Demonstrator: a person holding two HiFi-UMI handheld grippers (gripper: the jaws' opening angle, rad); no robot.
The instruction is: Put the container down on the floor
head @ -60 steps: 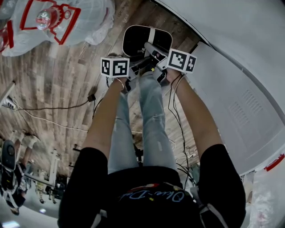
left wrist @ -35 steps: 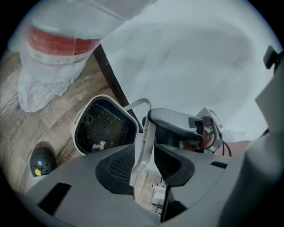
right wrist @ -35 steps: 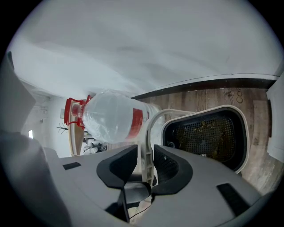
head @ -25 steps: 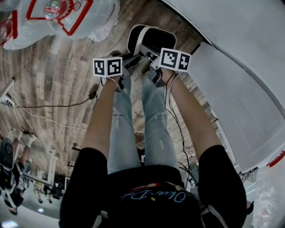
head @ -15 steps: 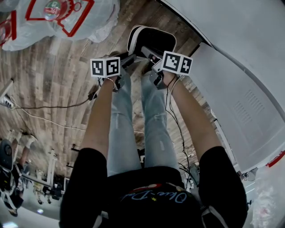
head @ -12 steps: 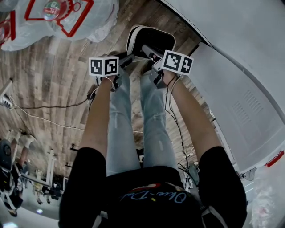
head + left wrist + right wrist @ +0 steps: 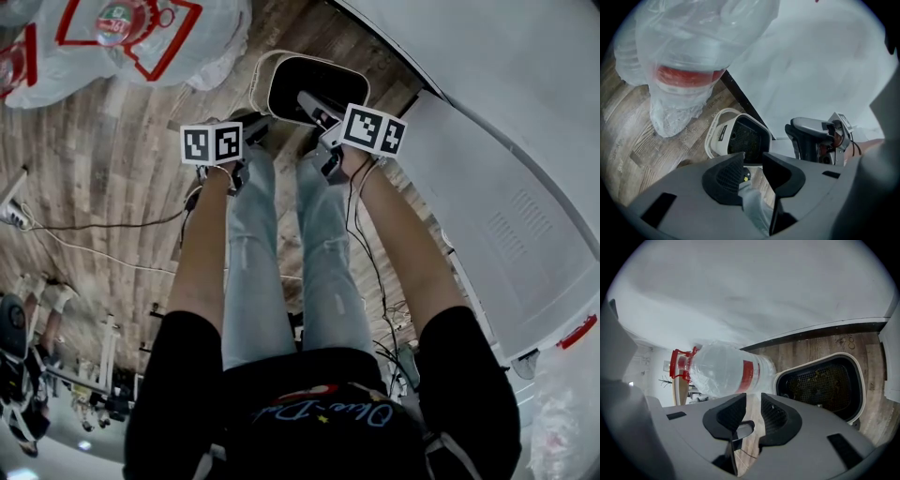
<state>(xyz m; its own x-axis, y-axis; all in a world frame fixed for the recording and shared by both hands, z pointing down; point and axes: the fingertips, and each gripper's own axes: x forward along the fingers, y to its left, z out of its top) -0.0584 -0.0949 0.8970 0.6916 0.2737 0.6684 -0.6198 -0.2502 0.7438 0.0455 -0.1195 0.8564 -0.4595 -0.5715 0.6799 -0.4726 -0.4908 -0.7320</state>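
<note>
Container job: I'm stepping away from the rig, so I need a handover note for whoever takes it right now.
Left tongs: open, nothing between them; they have just been closing a little.
Right tongs: open and empty; they too have just been closing a little.
Container: on the wooden floor, open side up, just ahead of both tongs; neither grips it.
Done: the container is down on the floor and let go.
Left: probably nothing but drawing both tongs back clear of it.
</note>
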